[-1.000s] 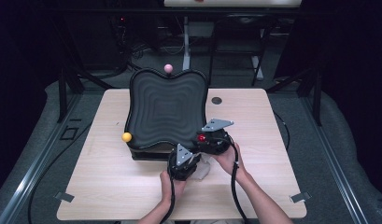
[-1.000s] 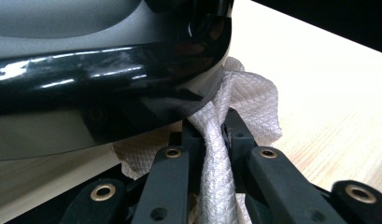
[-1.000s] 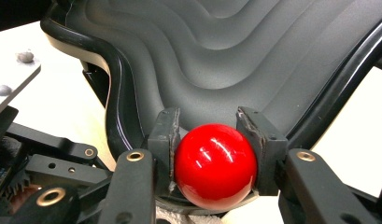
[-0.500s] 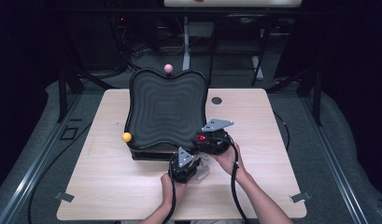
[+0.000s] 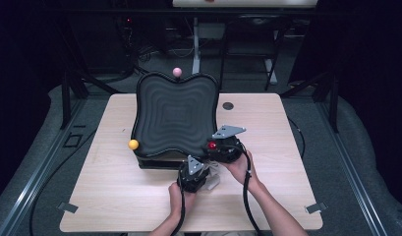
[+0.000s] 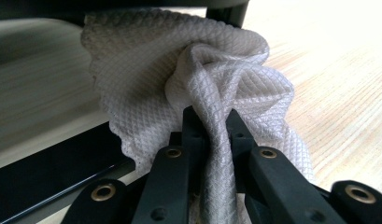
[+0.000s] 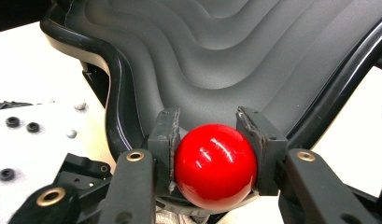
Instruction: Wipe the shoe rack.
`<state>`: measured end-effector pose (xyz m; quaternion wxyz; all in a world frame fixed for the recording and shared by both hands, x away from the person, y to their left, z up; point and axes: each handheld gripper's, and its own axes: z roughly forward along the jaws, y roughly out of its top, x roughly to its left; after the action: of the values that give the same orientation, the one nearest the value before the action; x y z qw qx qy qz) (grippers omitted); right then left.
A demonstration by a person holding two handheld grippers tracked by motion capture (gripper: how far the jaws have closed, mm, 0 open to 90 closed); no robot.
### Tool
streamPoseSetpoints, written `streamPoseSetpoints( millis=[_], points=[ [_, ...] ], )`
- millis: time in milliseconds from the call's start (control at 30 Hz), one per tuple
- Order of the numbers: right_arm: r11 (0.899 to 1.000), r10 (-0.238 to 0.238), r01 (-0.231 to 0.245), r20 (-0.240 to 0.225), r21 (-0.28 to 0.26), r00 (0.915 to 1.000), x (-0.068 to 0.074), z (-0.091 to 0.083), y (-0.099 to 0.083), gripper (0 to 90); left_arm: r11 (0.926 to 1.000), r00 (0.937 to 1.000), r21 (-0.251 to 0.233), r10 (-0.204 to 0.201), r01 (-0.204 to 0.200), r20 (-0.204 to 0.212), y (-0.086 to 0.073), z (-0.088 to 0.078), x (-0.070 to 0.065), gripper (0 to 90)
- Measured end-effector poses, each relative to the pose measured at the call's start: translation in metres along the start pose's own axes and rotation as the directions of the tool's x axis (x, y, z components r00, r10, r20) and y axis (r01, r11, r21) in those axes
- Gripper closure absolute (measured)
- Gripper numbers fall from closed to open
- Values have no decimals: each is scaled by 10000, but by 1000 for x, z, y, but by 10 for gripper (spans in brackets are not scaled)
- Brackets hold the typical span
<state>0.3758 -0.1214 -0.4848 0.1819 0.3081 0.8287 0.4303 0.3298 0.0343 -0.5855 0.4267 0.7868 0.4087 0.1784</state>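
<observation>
A dark wavy board point(image 5: 176, 115) with stepped contours stands tilted on the wooden table point(image 5: 90, 196). It carries round knobs at its corners: pink point(image 5: 177, 72) at the back, yellow point(image 5: 133, 144) at the left, red point(image 5: 212, 146) at the front right. My right gripper point(image 5: 215, 147) is shut on the red knob point(image 7: 215, 165), pads pressing both sides, with the board's surface point(image 7: 235, 56) rising beyond. My left gripper point(image 5: 201, 173) sits at the board's front edge, shut on a bunched white waffle-weave cloth point(image 6: 198, 88) that bulges past its tips point(image 6: 212, 122).
A small dark round disc point(image 5: 228, 105) lies on the table behind the right hand. Black frame legs and cables stand beyond the table's far edge. Bare tabletop stretches left and right of the board.
</observation>
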Motion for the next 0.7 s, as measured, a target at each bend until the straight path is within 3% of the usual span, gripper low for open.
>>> streamPoseSetpoints(
  millis=[300,500,700],
  points=[
    [10000,24,-24,-6,-24,10000,0,0,0,600,9992,9991,160,-368,371,-203,-4,-5,8,819],
    [10000,3,-3,14,7,10000,0,0,0,600,9972,9965,248,-700,711,-449,-10,-16,21,819],
    [10000,0,0,8,-7,10000,0,0,0,600,9906,9879,206,-1329,1349,-794,-17,-29,42,819]
  ],
)
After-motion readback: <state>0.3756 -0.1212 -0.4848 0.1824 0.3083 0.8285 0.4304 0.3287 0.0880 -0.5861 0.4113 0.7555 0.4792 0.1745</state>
